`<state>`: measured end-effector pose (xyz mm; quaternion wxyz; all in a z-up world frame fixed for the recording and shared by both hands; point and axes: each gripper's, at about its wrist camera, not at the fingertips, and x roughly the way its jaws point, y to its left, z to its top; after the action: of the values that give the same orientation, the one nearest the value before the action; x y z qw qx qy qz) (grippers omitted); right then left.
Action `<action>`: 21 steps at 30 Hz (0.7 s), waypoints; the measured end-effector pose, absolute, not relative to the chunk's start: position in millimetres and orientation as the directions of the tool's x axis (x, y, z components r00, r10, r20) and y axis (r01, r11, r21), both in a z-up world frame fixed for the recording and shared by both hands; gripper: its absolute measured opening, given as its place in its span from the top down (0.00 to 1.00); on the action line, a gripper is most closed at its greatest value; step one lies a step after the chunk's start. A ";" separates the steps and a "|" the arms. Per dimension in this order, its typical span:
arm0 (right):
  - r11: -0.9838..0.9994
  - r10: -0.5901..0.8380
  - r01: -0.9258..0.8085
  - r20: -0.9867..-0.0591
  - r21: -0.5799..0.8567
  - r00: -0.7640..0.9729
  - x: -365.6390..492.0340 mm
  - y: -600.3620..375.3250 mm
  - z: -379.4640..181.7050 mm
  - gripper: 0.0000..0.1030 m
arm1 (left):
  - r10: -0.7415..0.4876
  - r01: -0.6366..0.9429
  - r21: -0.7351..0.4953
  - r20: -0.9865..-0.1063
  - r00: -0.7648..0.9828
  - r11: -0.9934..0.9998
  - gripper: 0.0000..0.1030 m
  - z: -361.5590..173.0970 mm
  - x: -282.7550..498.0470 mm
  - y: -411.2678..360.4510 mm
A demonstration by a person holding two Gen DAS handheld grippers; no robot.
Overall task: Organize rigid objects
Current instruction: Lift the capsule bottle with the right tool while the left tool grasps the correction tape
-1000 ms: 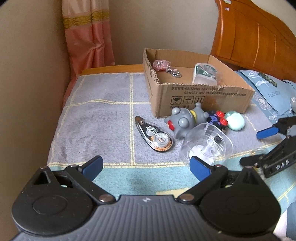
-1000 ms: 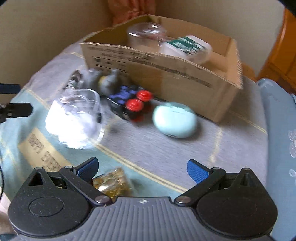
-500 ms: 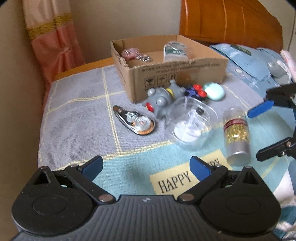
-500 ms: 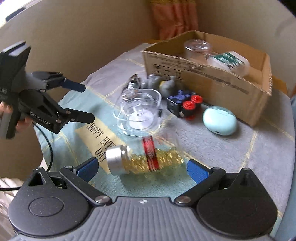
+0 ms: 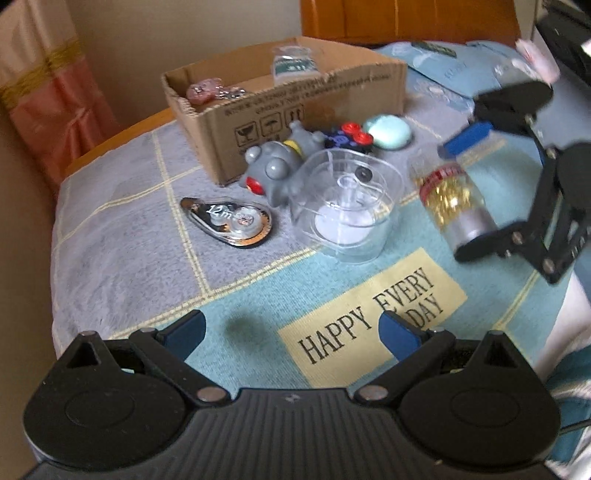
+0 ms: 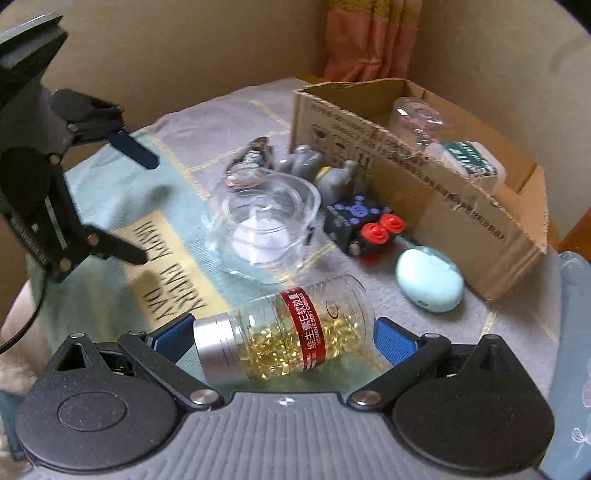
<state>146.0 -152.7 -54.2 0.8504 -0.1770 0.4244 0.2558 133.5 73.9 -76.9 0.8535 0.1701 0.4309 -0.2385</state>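
Note:
A clear capsule bottle (image 6: 286, 334) with a silver cap and red label lies on its side between the open fingers of my right gripper (image 6: 284, 338); whether the pads touch it I cannot tell. It also shows in the left wrist view (image 5: 452, 199). My left gripper (image 5: 291, 332) is open and empty above the mat's "HAPPY EVERY DAY" patch (image 5: 369, 310). A cardboard box (image 5: 295, 107) at the back holds a green-labelled container (image 5: 293, 64) and a pink keychain (image 5: 203, 90).
In front of the box lie a grey toy (image 5: 277, 168), a clear plastic dispenser (image 5: 347, 206), a correction tape (image 5: 229, 221), a black cube with red buttons (image 6: 364, 223) and a mint oval case (image 6: 428, 278). A wooden headboard (image 5: 406, 16) stands behind.
Both grippers have pulled back from the objects. The capsule bottle now lies between the right gripper's fingers, closer than before. The left gripper has drawn back over the text patch.

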 end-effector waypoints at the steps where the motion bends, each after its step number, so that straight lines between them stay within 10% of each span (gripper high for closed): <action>1: 0.818 0.275 -0.569 -0.810 -0.086 0.517 148.4 -153.4 -54.8 0.00 | -0.258 0.559 0.092 -0.818 0.514 0.824 0.03 -78.9 135.7 73.0; 21: 0.875 0.259 -0.483 -0.818 -0.026 0.514 167.2 -173.4 -61.1 0.00 | -0.345 0.599 -0.004 -0.821 0.455 0.800 0.00 -88.2 215.7 109.0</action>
<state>167.2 -173.4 -61.1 0.8608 -0.1260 0.4436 0.2155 215.7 109.0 -88.2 0.8407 0.1445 0.4398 -0.2809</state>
